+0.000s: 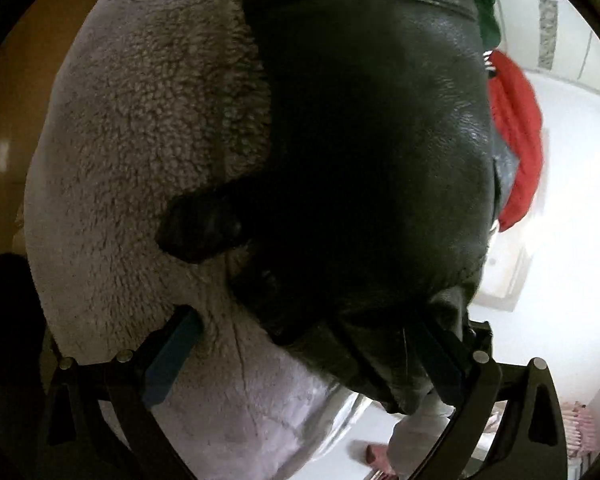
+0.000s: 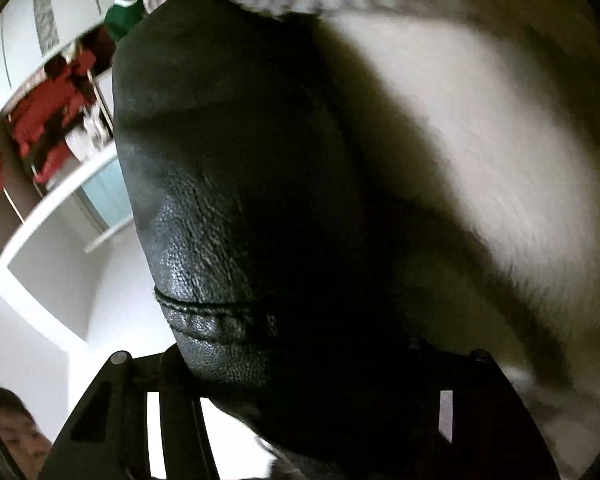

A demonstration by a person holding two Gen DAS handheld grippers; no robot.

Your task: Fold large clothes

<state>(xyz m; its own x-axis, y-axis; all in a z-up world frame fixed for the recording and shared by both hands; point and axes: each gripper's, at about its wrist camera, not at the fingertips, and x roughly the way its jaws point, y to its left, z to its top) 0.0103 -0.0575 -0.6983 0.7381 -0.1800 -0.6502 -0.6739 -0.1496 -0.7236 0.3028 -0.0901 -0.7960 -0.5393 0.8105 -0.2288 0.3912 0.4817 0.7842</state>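
Close quarters here: the black grained-leather jacket with pale fleece lining [image 1: 360, 140] fills both views, bunched up off any surface. The left tongs [image 1: 312, 356] stand wide with leather and fleece between them. The right tongs [image 2: 300, 392] are buried under leather; can't tell their grip. Risk: that heavy, slick hide could slide free and collapse the fold. No containers visible.

A black leather jacket [image 1: 360, 152] with pale fleece lining [image 1: 140, 140] is seen bunched between the spread left gripper [image 1: 312, 344] fingers.
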